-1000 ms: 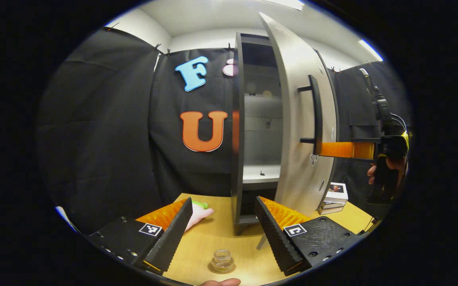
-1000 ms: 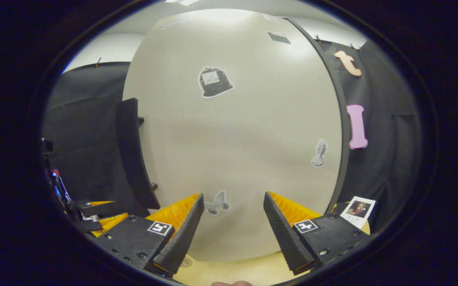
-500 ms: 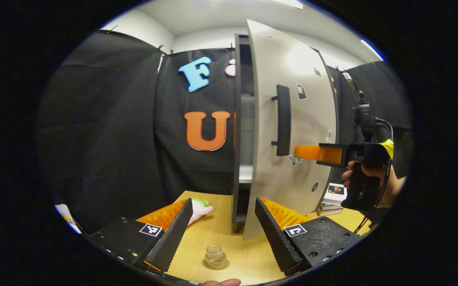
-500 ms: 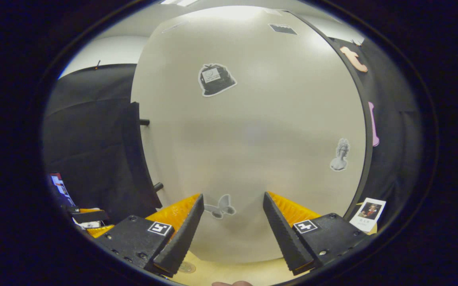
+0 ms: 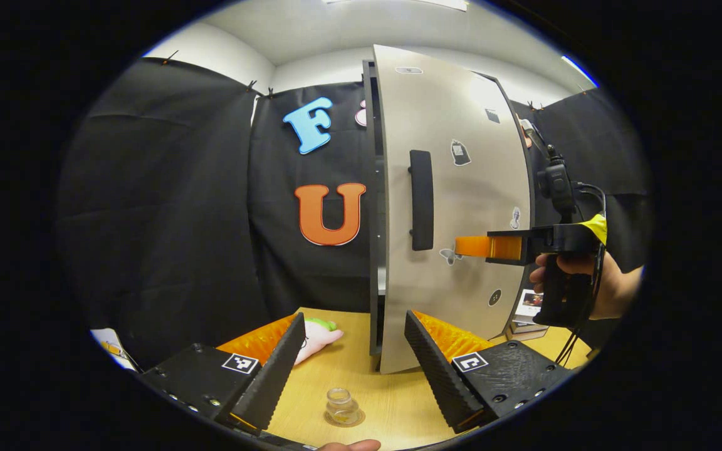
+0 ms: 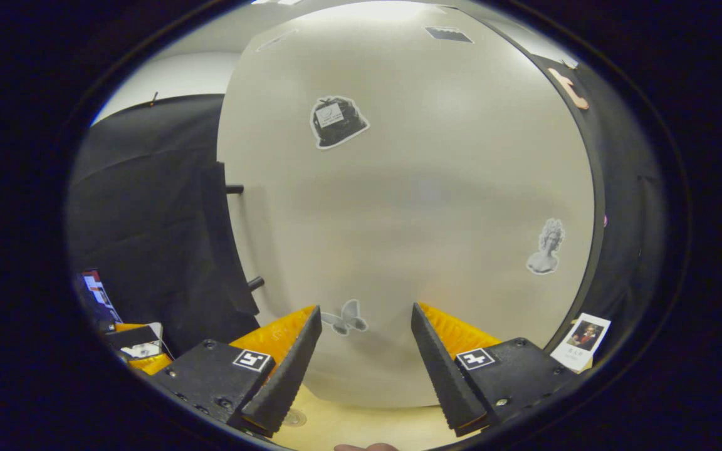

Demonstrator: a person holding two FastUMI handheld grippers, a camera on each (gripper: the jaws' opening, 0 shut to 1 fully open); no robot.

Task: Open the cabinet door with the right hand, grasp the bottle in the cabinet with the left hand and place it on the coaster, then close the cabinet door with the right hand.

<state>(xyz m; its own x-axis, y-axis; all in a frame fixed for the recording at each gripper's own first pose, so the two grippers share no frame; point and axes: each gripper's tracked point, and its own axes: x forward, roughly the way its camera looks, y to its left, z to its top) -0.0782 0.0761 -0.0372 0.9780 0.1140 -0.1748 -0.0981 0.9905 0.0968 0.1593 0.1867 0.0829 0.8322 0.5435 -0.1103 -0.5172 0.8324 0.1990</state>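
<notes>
While the door [image 5: 455,207] stands nearly shut, both jaws gape empty.
Right gripper [image 6: 364,366] faces the door; bottle [image 5: 343,406] sits on the tabletop [image 5: 392,401] before the left gripper [image 5: 351,369].

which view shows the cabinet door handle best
The left gripper view. There the door handle faces the camera as a whole dark vertical bar on the pale cabinet door, with the right gripper just beside it. The right gripper view catches the handle edge-on at the door's left rim, dark against the cloth.
</notes>
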